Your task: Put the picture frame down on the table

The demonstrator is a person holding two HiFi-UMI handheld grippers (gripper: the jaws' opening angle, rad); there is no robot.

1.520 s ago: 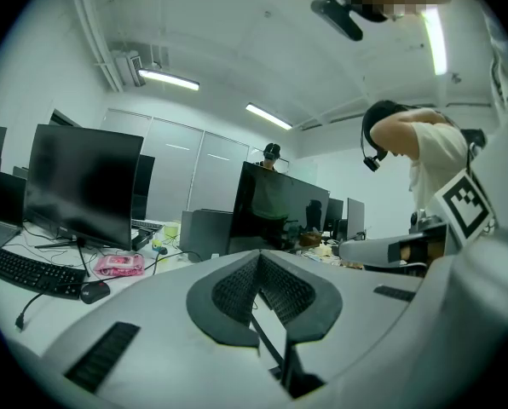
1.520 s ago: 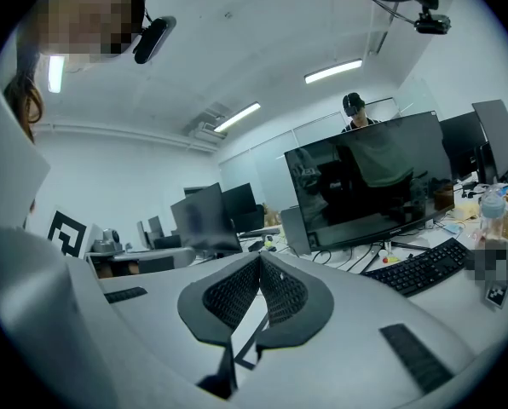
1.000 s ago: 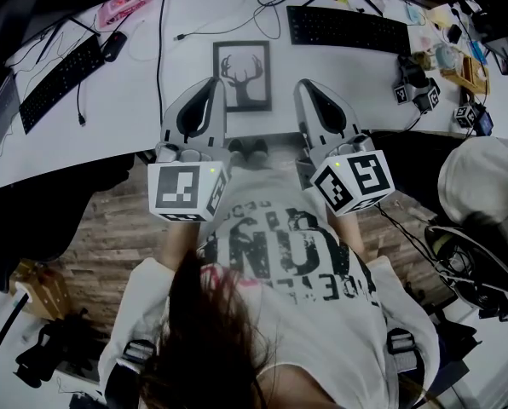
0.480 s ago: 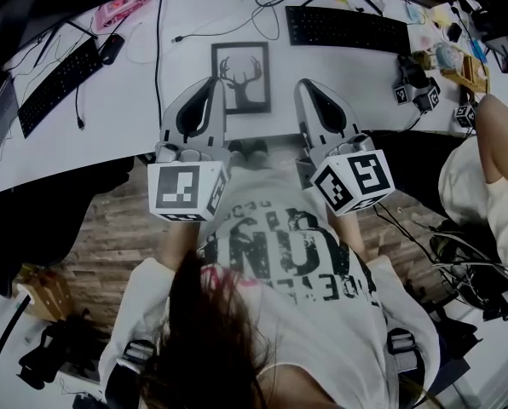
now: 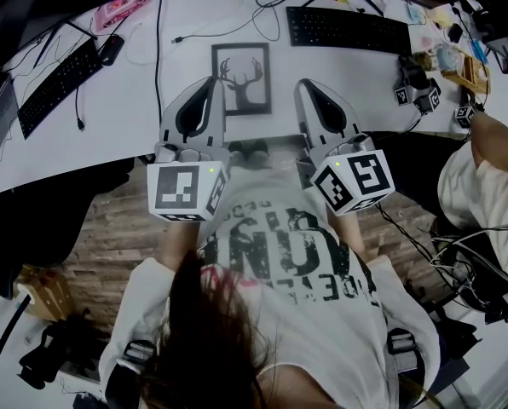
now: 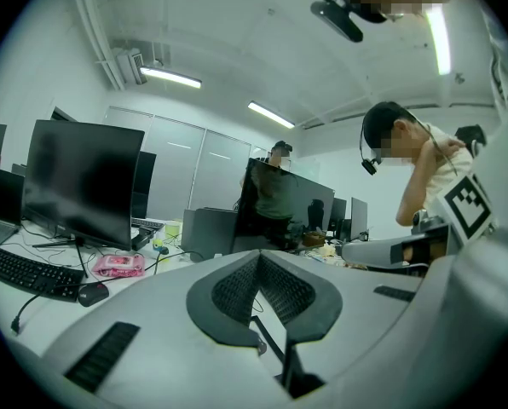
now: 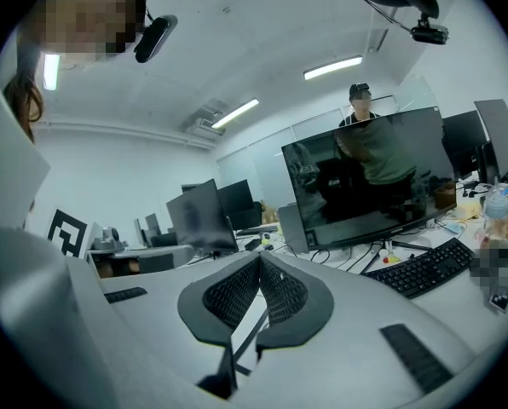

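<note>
A black picture frame (image 5: 242,76) with a deer-head print lies flat on the white table (image 5: 135,109), a little back from its front edge. My left gripper (image 5: 211,82) rests just left of the frame's lower half, and my right gripper (image 5: 307,84) sits a short way to the frame's right. Neither touches the frame. In the left gripper view the jaws (image 6: 258,256) meet at their tips with nothing between them. The right gripper view shows the same: the jaws (image 7: 260,259) are shut and hold nothing.
A black keyboard (image 5: 348,28) lies behind the frame to the right; another keyboard (image 5: 58,79) and a mouse (image 5: 112,47) lie to the left. Cables (image 5: 160,49) cross the table. Marker cubes (image 5: 412,92) and clutter sit far right. Another person (image 5: 493,169) sits at the right.
The person at the right edge has shifted an arm. Both grippers and the picture frame have stayed where they were.
</note>
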